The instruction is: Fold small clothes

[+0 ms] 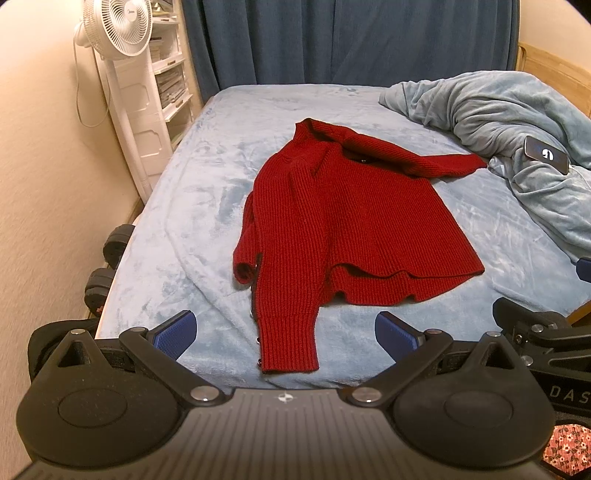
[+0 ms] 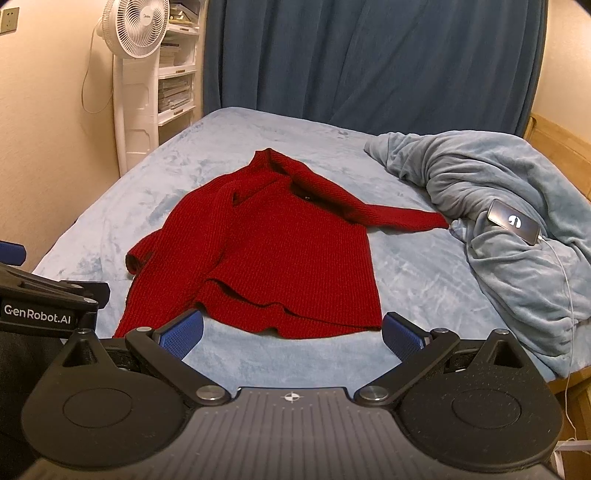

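A dark red knitted sweater [image 1: 343, 218] lies spread on the light blue bed [image 1: 184, 206], collar at the far end. One sleeve stretches out to the right, the other lies folded along the left side and reaches the near edge. It also shows in the right wrist view [image 2: 280, 258]. My left gripper [image 1: 284, 332] is open and empty, hovering just above the near sleeve end. My right gripper [image 2: 291, 332] is open and empty, above the sweater's near hem. Neither touches the cloth.
A crumpled grey-blue blanket [image 1: 517, 122] lies at the right of the bed with a phone [image 1: 546, 153] and its cable on it. A white standing fan [image 1: 118, 29] and shelves stand at the left wall. Blue curtains [image 1: 332, 40] hang behind. Dumbbells [image 1: 107, 258] lie on the floor left.
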Demonstrator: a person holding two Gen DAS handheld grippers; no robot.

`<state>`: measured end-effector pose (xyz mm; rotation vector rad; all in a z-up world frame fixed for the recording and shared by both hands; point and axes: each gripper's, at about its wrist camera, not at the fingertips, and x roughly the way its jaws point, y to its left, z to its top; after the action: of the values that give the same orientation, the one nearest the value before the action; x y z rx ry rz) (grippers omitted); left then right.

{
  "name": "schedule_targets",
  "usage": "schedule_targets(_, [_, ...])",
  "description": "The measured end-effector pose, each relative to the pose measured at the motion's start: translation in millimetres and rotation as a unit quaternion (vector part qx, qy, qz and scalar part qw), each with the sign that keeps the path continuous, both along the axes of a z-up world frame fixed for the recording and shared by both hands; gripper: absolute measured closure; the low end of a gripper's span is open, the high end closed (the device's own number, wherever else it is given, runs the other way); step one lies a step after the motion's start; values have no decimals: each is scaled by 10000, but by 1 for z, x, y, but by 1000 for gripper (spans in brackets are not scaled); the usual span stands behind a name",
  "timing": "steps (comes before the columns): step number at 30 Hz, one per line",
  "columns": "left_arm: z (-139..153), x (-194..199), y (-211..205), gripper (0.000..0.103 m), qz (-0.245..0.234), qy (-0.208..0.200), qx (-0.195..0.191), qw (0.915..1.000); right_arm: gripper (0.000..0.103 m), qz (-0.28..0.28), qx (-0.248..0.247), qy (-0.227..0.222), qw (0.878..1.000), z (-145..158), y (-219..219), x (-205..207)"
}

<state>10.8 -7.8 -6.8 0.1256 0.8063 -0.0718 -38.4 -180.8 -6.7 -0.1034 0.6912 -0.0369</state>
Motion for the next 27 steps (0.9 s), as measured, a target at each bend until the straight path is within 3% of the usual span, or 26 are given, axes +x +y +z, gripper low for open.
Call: schedule_targets(27, [-2,0,2,0,-1,6,2,10000,1,15,3,19,10000,-3,-1,-1])
